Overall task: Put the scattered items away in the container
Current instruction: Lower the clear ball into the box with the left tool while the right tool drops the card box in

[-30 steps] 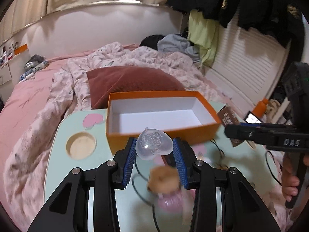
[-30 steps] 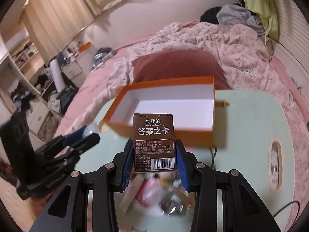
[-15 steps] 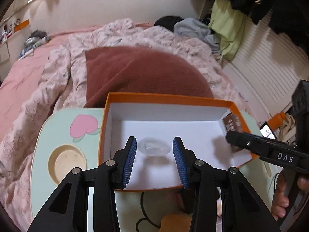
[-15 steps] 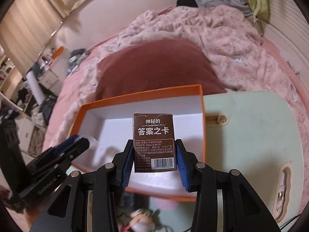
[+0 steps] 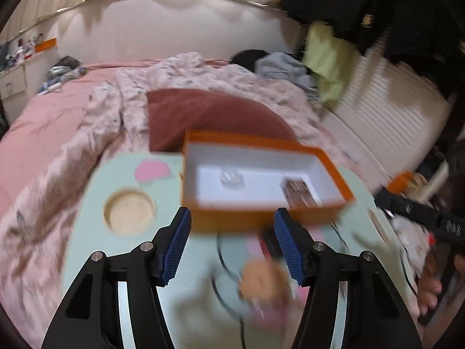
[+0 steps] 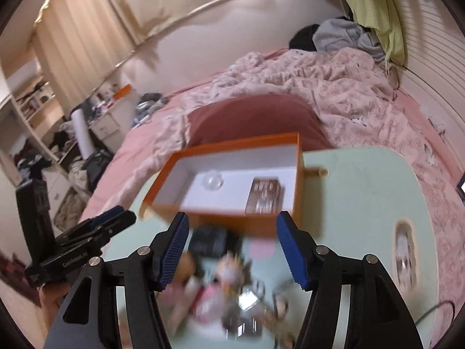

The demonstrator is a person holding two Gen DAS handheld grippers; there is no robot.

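1. Grippers: left gripper [image 5: 232,244] and right gripper [image 6: 232,247] are both hanging over the near half of the mint-green tray table [image 5: 87,232], jaws apart and opening, nothing between the blue pads [image 5: 177,247] of either.
2. Orange box [image 5: 255,218] is sitting at the far edge of the tray table, white inside, open top.
3. Clear round capsule [image 5: 231,177] is lying on the box floor, toward its left end.
4. Brown card pack [image 6: 264,196] is lying flat in the box, toward its right end, well apart from the capsule.
5. Clutter [image 6: 226,288] is sitting on the near part of the table, below the right gripper: a blurred heap of small items, one dark block [image 6: 210,240] just in front of the box's near wall. Too blurred to name individually.
6. Round cup recess [image 5: 129,212] is showing near the table's left edge, beside the box.
7. Dark red cushion [image 5: 209,113] is lying on the bed just beyond the table's far edge.
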